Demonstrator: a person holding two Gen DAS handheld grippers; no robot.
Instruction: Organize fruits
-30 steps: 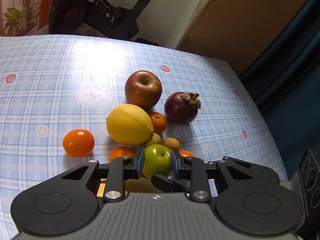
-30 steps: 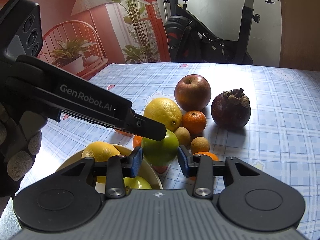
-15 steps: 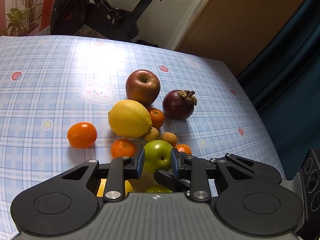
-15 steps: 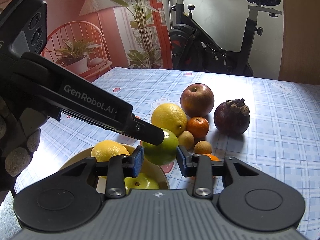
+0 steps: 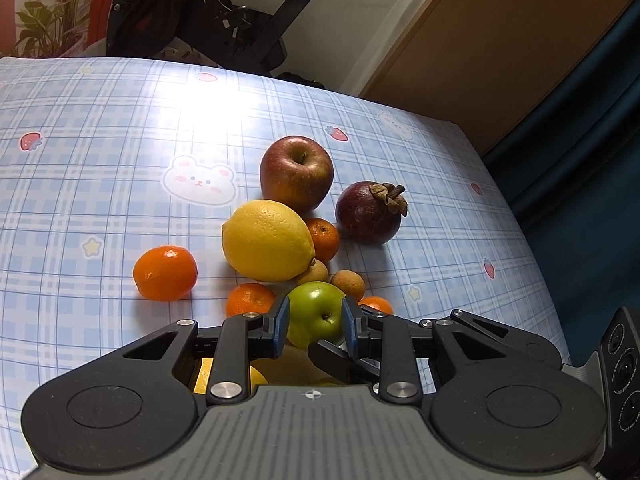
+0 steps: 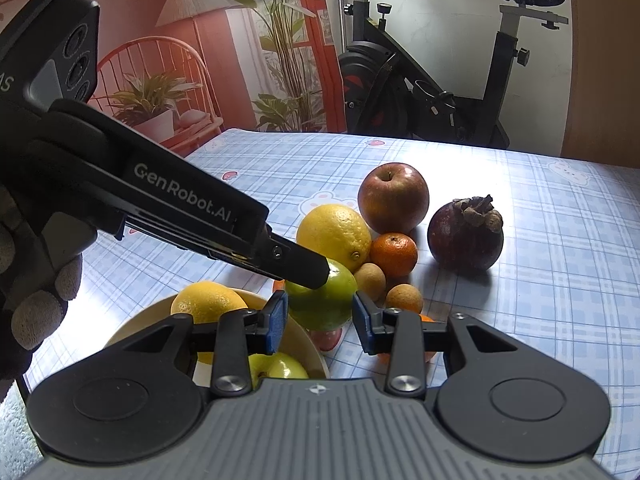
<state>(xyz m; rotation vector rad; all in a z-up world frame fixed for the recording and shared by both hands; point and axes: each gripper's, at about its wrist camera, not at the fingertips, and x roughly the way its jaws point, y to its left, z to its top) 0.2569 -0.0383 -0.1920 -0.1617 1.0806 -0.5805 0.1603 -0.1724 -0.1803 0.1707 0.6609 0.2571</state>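
Gripping the green apple (image 5: 316, 316) above the bowl (image 6: 308, 344), the left gripper (image 5: 314, 320) risks dropping it onto the lemon (image 6: 208, 300) inside; the right gripper (image 6: 320, 318) hangs empty, fingers slightly apart, the bench (image 5: 100, 160) pile at twelve o'clock.

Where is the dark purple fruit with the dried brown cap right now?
The purple fruit sits on the checked tablecloth at the right edge of the fruit cluster in both wrist views, just right of the red apple and the small orange.
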